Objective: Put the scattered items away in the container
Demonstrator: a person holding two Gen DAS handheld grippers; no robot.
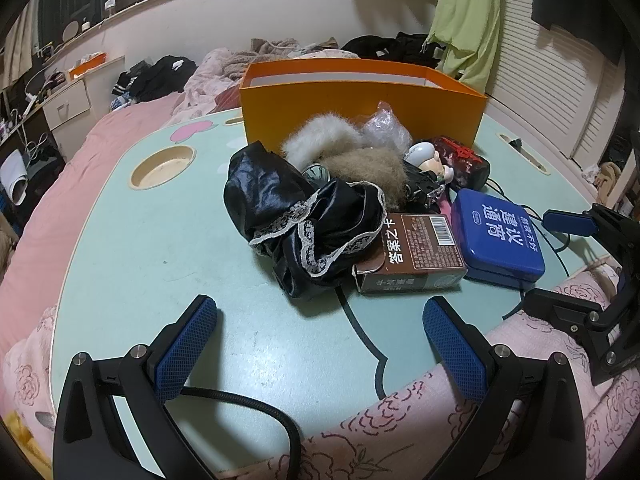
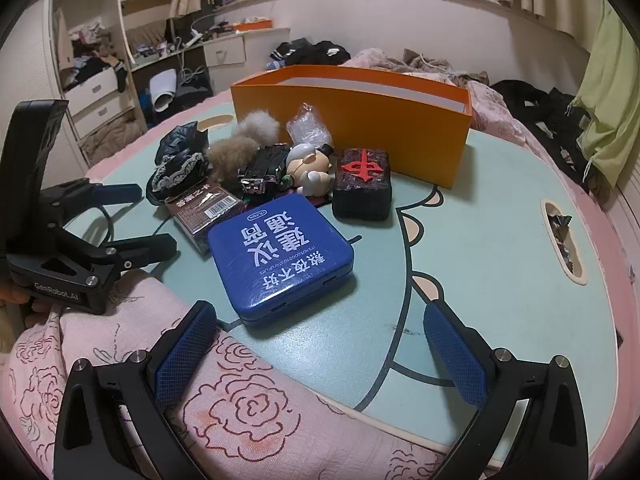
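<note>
An orange box stands open-topped at the back of a mint lap table. In front of it lies a heap: black lace-trimmed satin cloth, fur pompoms, a brown card box, a blue tin, a dark mahjong-tile block, a small figurine and a clear bag. My left gripper is open and empty before the cloth. My right gripper is open wide and empty, just short of the blue tin.
The table rests on a pink rose-print quilt. A cup recess sits at the table's left, a slot at its right. A black cable runs under my left gripper. Clothes are heaped behind the box.
</note>
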